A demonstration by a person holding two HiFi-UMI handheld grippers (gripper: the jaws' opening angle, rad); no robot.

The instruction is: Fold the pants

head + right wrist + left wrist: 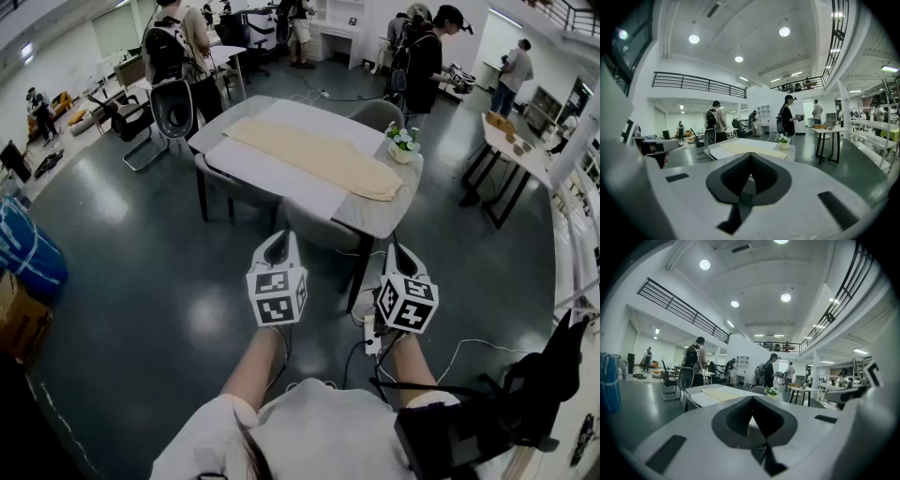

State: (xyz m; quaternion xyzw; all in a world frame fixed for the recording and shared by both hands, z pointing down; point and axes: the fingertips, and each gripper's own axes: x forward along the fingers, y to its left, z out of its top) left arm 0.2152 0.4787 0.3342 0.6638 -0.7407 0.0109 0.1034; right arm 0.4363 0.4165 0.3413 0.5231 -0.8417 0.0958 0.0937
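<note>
head view: left gripper [281, 242] and right gripper [397, 258] closed, empty; reaching for pants [314, 157] risks toppling flower pot [403, 147].

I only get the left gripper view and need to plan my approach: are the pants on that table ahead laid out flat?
Observer: Yes. The head view shows the pants lying flat in one long strip, unfolded, on a white sheet over the table.
Operator: Is my right tool free?
Observer: The right tool has its jaws together with nothing between them.
Operator: Anything between me and the table?
Observer: A grey chair stands tucked in at the table's near side, straight ahead of both tools.
</note>
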